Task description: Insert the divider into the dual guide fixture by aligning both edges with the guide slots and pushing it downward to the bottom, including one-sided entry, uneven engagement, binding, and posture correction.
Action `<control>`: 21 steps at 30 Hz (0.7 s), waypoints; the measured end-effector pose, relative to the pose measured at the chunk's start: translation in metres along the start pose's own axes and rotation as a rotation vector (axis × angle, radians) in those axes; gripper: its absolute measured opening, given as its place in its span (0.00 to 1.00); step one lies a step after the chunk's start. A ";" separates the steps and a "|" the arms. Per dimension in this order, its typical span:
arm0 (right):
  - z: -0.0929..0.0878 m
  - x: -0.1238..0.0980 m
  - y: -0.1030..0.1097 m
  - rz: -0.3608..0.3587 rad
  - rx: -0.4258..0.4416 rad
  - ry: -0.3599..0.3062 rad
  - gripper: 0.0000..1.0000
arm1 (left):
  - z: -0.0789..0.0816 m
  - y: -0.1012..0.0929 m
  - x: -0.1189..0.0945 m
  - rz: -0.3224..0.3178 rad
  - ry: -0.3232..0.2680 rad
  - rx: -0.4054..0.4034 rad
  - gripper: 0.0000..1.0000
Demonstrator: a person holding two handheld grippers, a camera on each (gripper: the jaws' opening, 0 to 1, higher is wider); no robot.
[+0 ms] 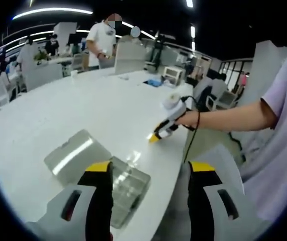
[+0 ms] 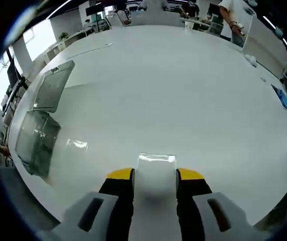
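My left gripper [image 1: 151,173] stands with its jaws wide apart and nothing between them; the yellow-tipped jaws rise from the bottom of the left gripper view, the left one over the near end of the clear fixture [image 1: 128,188], the right one past the table edge. I cannot tell whether that jaw touches the fixture.

My right gripper [image 2: 154,174] also has its jaws parted with nothing held; in the right gripper view they hang over bare table [image 2: 183,100] near the front edge. In the left gripper view I see the same tool [image 1: 164,128] from outside, held in a hand [image 1: 187,118], its yellow tips low over the table near the edge; from that side I cannot read the gap.

The fixture, a clear box, sits at the table's near edge; in the right gripper view it lies far left [image 2: 37,143]. The divider [image 1: 76,155], a flat translucent panel, lies on the table just beside the fixture, outside it, not in any slot. In the right gripper view it lies just beyond the fixture [image 2: 53,86].

A person in a white shirt [image 1: 102,40] stands at the far side of the table.
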State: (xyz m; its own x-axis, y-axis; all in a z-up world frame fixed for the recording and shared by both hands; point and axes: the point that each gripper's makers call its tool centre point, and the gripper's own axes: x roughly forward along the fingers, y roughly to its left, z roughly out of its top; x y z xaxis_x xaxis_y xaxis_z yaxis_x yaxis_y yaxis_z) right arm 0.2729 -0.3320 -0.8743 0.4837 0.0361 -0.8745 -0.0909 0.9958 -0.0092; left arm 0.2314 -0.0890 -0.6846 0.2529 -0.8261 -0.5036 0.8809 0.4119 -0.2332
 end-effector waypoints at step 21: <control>0.002 -0.002 0.000 0.012 0.012 -0.005 0.26 | 0.001 0.001 -0.004 0.018 -0.001 -0.002 0.58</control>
State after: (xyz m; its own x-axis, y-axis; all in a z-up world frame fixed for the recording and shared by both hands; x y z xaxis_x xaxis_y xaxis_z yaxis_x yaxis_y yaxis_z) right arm 0.2737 -0.3316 -0.8720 0.4874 0.0489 -0.8718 -0.0864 0.9962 0.0076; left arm 0.2316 -0.0858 -0.6817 0.2688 -0.8188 -0.5073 0.8752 0.4276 -0.2262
